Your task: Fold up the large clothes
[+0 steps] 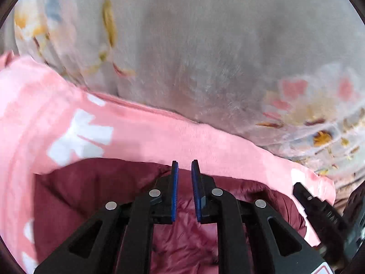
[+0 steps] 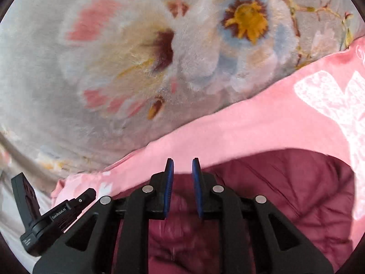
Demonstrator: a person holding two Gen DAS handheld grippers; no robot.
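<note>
A maroon quilted jacket lies under both grippers, on a pink cloth with white print. In the left wrist view my left gripper hovers over the jacket's far edge, jaws a narrow gap apart with nothing between them. In the right wrist view my right gripper is over the maroon jacket at its edge with the pink cloth, jaws also slightly apart and empty. The right gripper's body shows at the left view's right edge, and the left gripper's body at the right view's lower left.
A grey plush blanket with large flower print spreads beyond the pink cloth; it fills the upper part of the left wrist view too. The left view is blurred.
</note>
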